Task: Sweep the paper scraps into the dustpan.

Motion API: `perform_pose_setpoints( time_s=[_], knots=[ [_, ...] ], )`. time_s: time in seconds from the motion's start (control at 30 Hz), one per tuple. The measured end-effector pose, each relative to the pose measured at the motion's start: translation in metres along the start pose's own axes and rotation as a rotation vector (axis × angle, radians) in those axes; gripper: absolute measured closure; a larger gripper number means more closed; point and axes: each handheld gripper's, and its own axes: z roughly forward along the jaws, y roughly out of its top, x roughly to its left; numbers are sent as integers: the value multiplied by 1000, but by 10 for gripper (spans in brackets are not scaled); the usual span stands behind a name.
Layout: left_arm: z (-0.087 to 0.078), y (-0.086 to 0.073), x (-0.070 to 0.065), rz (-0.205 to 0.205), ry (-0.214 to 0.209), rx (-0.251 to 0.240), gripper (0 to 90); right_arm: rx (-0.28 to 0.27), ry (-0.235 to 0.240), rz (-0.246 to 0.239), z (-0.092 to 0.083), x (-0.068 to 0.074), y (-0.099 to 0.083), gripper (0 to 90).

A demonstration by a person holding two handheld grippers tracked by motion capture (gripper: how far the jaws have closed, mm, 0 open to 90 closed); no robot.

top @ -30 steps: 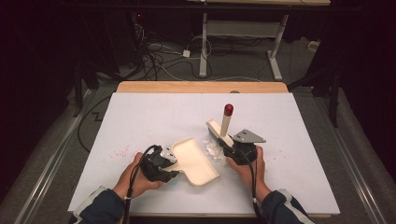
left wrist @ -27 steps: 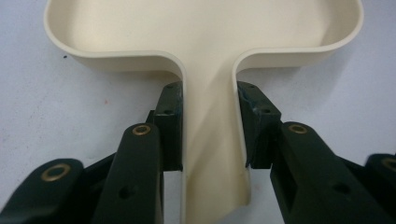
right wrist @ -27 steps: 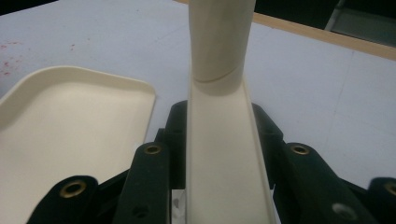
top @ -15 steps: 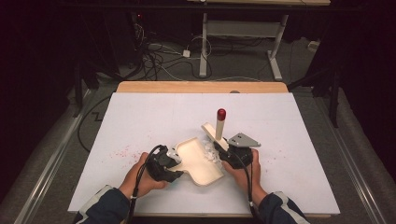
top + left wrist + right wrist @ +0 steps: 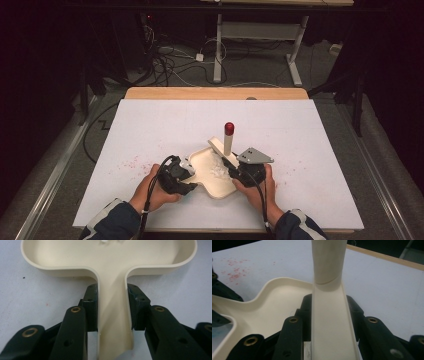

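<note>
A cream dustpan [image 5: 209, 179] lies on the white table sheet, with white crumbs [image 5: 218, 169] inside it. My left gripper [image 5: 186, 172] is shut on the dustpan's handle [image 5: 112, 315], one pad on each side, and the pan [image 5: 107, 257] spreads out ahead. My right gripper [image 5: 234, 167] is shut on a cream brush [image 5: 329, 322], whose round handle [image 5: 328, 262] rises to a red tip [image 5: 229, 128]. The brush's lower end rests at the pan's right rim, over the crumbs. In the right gripper view the dustpan [image 5: 279, 305] lies to the left.
Red specks [image 5: 131, 162] dot the white sheet [image 5: 300, 150] left of my left hand. A wooden table edge [image 5: 215, 93] runs along the back. Behind it the dark floor has cables [image 5: 170, 60] and a desk frame [image 5: 295, 55].
My right gripper has carried the brush left and nearer, from beside the dustpan onto its right rim. The left hand has barely moved, still holding the dustpan.
</note>
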Motion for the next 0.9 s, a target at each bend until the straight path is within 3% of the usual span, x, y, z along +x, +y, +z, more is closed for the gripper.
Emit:
perform_pose_setpoints(
  time_s=[0.5, 0.67, 0.9],
  knots=[
    [1, 0, -1, -2, 1, 0, 635, -33, 77, -57, 0, 33, 8, 677],
    [1, -1, -1, -1, 2, -1, 635, -53, 76, -49, -3, 32, 13, 678],
    [3, -1, -1, -2, 4, 2, 635, -105, 66, 6, -16, 15, 22, 678]
  ],
)
